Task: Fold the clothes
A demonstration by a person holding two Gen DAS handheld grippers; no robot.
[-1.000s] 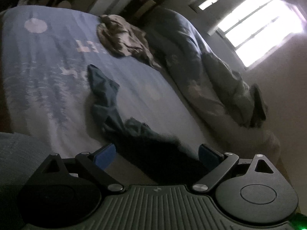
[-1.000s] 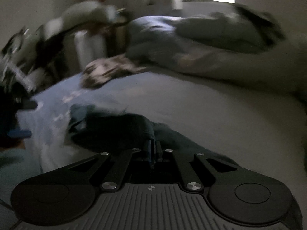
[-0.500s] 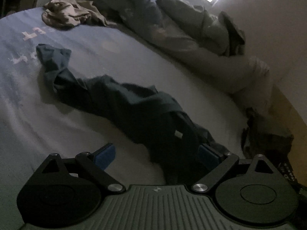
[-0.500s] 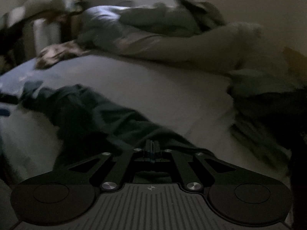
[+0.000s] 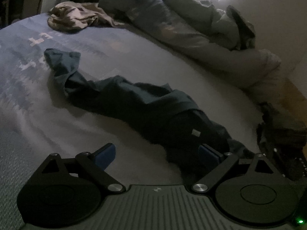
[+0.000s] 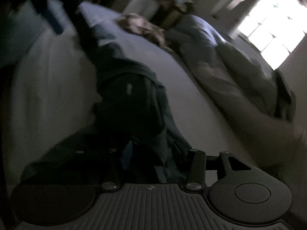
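On the pale blue printed bedsheet [image 5: 63,126], I am spreading the crumpled dark teal garment [image 5: 145,107]: left gripper [image 5: 156,153] wide and empty, right gripper [image 6: 151,153] just opening, apparently releasing cloth.

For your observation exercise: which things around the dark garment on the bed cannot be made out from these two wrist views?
- Dark garment: type unclear, crumpled; near end hidden behind the left gripper, left wrist view.
- Right gripper: fingertips lost in dark cloth and motion blur, right wrist view.
- Dark pile: cut off by the right edge, left wrist view.
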